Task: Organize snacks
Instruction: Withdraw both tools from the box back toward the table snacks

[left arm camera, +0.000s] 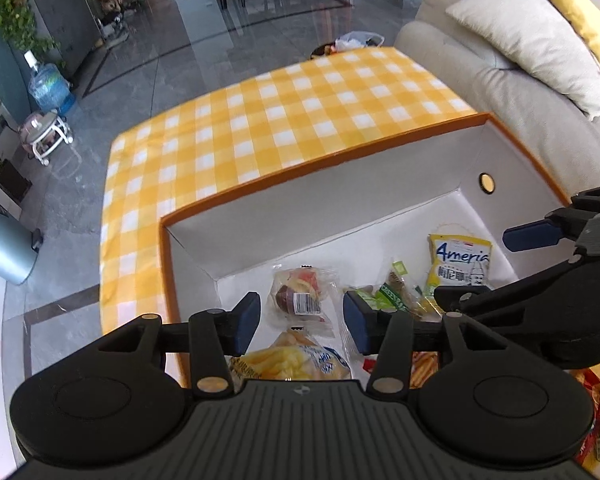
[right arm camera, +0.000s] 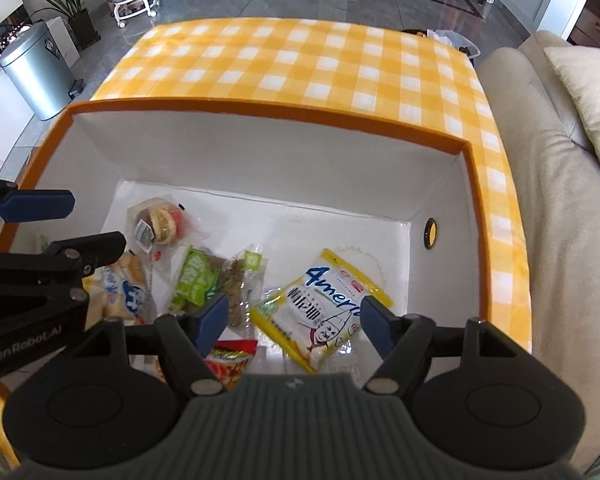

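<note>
Box (right arm camera: 260, 152): white inside, orange-rimmed, standing on the yellow checked cloth (right arm camera: 300, 56); I saw every snack lying on its floor.
Left gripper (left arm camera: 300, 316): jaws apart, gripping nothing; the clear-wrapped pastry (left arm camera: 298, 296) lay below the gap.
Right gripper (right arm camera: 296, 320): jaws wider apart, empty (pads clear of the packet); the yellow-edged packet (right arm camera: 324, 312) lay beneath.
</note>
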`<state>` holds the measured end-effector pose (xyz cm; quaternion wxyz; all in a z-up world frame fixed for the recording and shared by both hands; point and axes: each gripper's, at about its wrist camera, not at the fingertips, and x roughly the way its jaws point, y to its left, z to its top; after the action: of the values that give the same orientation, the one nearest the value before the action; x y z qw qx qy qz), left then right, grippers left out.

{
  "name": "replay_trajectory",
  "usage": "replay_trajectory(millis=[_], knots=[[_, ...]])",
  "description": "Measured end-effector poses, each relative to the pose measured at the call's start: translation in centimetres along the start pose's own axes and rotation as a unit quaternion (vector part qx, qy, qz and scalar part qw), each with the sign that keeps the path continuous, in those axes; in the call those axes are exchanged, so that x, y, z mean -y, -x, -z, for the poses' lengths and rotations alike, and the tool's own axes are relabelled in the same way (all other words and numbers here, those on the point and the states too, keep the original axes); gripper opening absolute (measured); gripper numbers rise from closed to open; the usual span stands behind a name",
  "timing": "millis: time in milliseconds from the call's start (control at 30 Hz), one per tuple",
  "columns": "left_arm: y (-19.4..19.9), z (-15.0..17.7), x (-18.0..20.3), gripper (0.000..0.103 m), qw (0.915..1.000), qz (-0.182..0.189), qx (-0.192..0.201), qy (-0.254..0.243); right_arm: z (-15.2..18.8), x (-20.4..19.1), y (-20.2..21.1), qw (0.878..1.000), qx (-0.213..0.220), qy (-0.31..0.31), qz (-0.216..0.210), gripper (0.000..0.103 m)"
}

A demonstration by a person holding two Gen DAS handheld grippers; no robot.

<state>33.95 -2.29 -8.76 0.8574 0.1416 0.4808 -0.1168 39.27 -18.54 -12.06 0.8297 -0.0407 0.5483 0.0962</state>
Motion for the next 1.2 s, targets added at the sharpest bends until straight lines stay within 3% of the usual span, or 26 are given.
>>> replay_trajectory(millis=[367,700,1100,1200], knots=[[6.7,2.2,0.2,0.057,0.9990,-0.006,0.043,0.010,2.9,-0.8,6.6,0.999,0.050,0.003,-0.012,0.076],[13.8,6.9,0.9,0.057,0.9953,0.011,0.094,0.021,9.3,-0.6,13.6,0.993,0.109,-0.016,-0.049,0.079],[15.2,14.4,2.7,0.057,0.9967,0.004,0.072,0.038,19.4,1.0,15.7,0.990,0.126,-0.031,-0.060,0.079],[14.6,16.2,3.1,0.057,0.9967,0.027,0.052,0.056,21.6,1.1,15.4,0.989,0.131,-0.031,-0.054,0.078]])
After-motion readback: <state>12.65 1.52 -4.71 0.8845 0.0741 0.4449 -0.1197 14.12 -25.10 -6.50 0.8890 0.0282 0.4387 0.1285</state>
